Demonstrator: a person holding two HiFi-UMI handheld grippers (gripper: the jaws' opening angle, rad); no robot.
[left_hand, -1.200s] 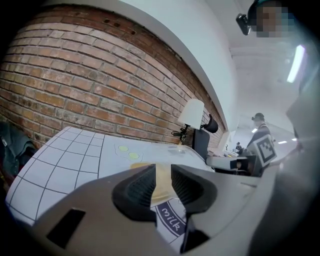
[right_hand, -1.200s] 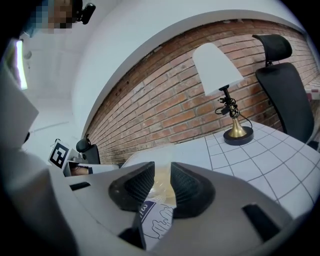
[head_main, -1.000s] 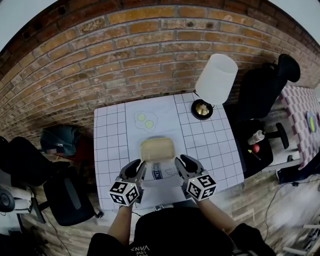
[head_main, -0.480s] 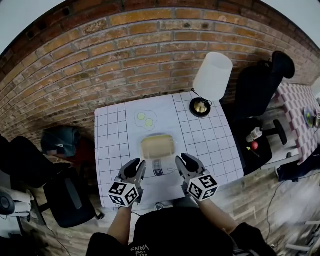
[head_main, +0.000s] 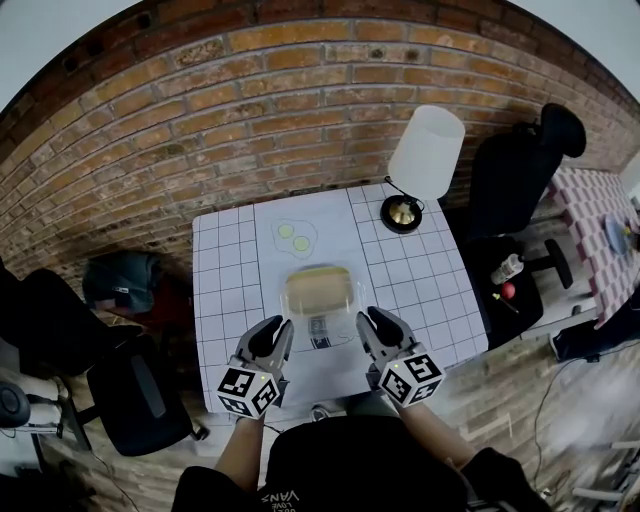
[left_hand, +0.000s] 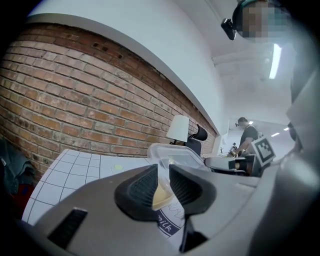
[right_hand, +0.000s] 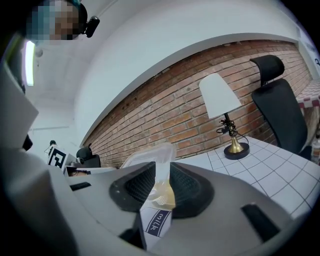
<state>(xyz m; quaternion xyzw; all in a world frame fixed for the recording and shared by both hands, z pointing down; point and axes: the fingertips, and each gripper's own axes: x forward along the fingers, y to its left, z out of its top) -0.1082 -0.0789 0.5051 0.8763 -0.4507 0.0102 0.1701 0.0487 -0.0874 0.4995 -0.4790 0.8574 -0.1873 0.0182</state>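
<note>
A clear plastic lidded container (head_main: 320, 292) with a pale yellow block inside hangs between both grippers over a white gridded table (head_main: 222, 300). My left gripper (head_main: 276, 336) is shut on its near left edge, with the thin rim pinched between the pads (left_hand: 161, 182). At its near right edge my right gripper (head_main: 368, 329) is shut on the rim in the same way (right_hand: 162, 182). The container (left_hand: 172, 156) (right_hand: 150, 155) is raised above a paper mat (head_main: 300, 215) printed with fried eggs and a "milk" carton (right_hand: 156, 220).
A brass lamp with a white shade (head_main: 425, 150) stands at the table's far right corner, with a black office chair (head_main: 520, 170) beyond it. A brick wall (head_main: 250, 110) backs the table. On the floor to the left lie a bag (head_main: 115, 280) and another chair (head_main: 135, 400). In the left gripper view a person (left_hand: 247, 136) stands far off.
The container has come up off the mat, held by both grippers. Both gripper views now show it higher against the wall. The grips look unchanged.
</note>
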